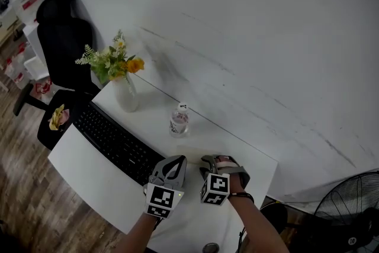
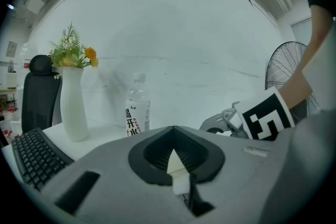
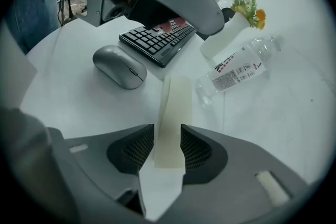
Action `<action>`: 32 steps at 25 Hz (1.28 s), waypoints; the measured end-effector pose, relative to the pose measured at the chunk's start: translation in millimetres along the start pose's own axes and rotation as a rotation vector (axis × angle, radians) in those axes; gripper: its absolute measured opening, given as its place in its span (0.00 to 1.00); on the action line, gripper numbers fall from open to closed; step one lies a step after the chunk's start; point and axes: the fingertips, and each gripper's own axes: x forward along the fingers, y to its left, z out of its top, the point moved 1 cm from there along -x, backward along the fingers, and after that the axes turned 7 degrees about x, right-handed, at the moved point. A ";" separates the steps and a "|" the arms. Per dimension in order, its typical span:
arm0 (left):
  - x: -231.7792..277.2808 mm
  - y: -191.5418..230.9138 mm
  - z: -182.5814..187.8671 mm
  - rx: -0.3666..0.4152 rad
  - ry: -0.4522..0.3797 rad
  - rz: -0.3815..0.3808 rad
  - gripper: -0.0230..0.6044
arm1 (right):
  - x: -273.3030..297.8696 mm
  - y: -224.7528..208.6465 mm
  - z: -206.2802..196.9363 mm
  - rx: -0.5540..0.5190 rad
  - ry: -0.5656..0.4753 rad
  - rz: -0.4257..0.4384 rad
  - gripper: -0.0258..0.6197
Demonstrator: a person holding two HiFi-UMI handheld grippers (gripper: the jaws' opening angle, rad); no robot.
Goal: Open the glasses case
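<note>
White desk (image 1: 237, 145) against a plain white wall (image 1: 266, 21); wood floor (image 1: 23, 186) below on the left.

Nearest: both grippers side by side at the desk's near edge, marker cubes facing up.

Right gripper (image 3: 168, 144): jaws pinch a flat cream glasses case (image 3: 174, 113). They grip it by its near end, one jaw on each face. The rest of the case sticks out forward over the desk, edge-on, and looks closed. I cannot tell whether its far end rests on the desk.

Left gripper (image 2: 176, 157): jaws drawn together. A small pale wedge shows in the seam, and I cannot tell what it is. This gripper sits just left of the right one and is apart from the case in the right gripper view.

Grey mouse (image 3: 119, 66) lies on the desk near the grippers, left of the case in the right gripper view.

Black keyboard (image 1: 115, 139) runs diagonally along the left half of the desk, its near end just beside the left gripper.

Further in, a clear water bottle (image 1: 179, 120) with a white cap stands upright mid-desk, apart from the keyboard.

Beyond it, at the desk's far left corner, a white vase (image 1: 126, 95) holds yellow and orange flowers (image 1: 115, 62) with green sprigs.

Behind the vase, off the desk, stands a black office chair (image 1: 59, 44).

Far right, on the floor past the desk corner, is a black fan (image 1: 352, 204).
</note>
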 end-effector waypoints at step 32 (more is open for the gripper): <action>-0.1 5.0 -5.9 -0.002 0.025 -0.009 0.05 | 1.6 -73.4 -4.1 0.084 -0.030 -0.110 0.07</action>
